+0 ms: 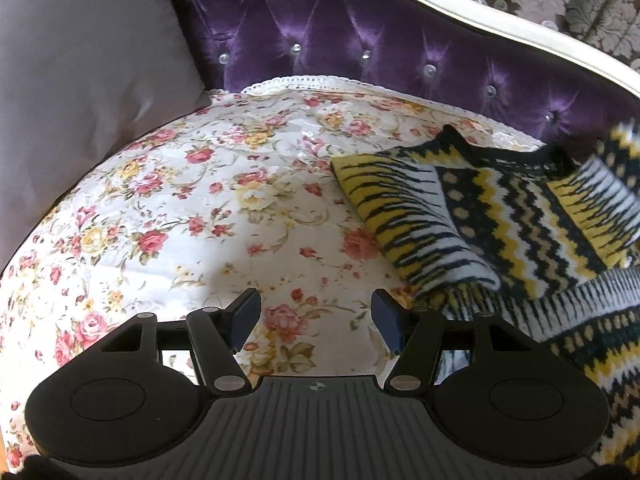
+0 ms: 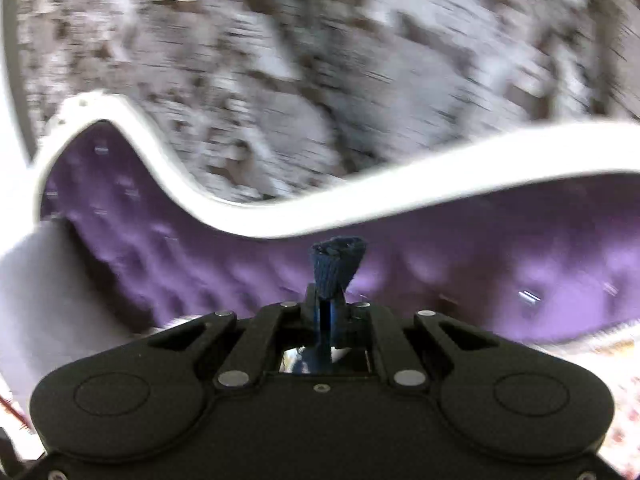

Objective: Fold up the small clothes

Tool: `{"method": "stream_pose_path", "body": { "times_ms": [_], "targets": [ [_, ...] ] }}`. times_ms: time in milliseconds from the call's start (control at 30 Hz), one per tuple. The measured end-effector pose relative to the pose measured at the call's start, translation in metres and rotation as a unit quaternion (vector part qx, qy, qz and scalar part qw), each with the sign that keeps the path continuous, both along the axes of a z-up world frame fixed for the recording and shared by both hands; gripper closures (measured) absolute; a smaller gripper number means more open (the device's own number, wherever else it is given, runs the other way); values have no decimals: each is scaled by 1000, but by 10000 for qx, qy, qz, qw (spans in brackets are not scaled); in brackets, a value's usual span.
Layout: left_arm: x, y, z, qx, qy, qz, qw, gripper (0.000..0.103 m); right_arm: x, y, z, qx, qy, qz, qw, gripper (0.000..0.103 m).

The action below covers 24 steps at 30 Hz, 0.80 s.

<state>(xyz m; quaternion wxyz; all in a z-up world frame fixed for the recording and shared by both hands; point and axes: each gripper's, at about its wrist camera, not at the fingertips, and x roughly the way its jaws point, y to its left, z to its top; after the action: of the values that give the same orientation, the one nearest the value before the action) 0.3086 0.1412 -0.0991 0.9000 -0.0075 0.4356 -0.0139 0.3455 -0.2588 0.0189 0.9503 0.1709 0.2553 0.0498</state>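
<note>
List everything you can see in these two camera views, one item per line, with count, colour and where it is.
Knit sweater: one, yellow, black and white, right side of the seat, sleeves folded in.
Floral cover: one, white with pink roses, over the seat.
Cushion: one, pale lilac, back left.
Sofa backrest: one, purple tufted, cream frame.
Dark knit edge: one, navy, pinched in the right gripper.
Left gripper: open, above the cover.
Right gripper: shut, raised toward the backrest.

purple tufted sofa point(image 1: 328, 36) with cream curved frame point(image 1: 500, 12), seat covered by a floral quilted cover point(image 1: 192, 208) with lace edge, grey cushion point(image 1: 80, 80) at its left end, yellow, black and white knitted sweater point(image 1: 500, 216) lying on the cover at right
</note>
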Motion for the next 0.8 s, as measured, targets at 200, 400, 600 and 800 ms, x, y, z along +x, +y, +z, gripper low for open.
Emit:
{"method": "stream_pose_path", "body": {
  "times_ms": [200,400,600,800],
  "targets": [
    [1,-2,-2,83,42,-32,10000,44,1,-38,-59,-148,801,-509,9954,91],
    [2,-3,-3,132,27,-18,9999,44,4,-49,-89,-345,1211,-676,9897,91],
    [-2,-8,10,57,-512,7,9987,43,-2,-43,-111,-864,1494,-438,9840,86],
    [-4,-33,22,-10,-1033,-159,9945,36,-28,-34,-86,-1351,767,-750,9850,40]
  ]
}}
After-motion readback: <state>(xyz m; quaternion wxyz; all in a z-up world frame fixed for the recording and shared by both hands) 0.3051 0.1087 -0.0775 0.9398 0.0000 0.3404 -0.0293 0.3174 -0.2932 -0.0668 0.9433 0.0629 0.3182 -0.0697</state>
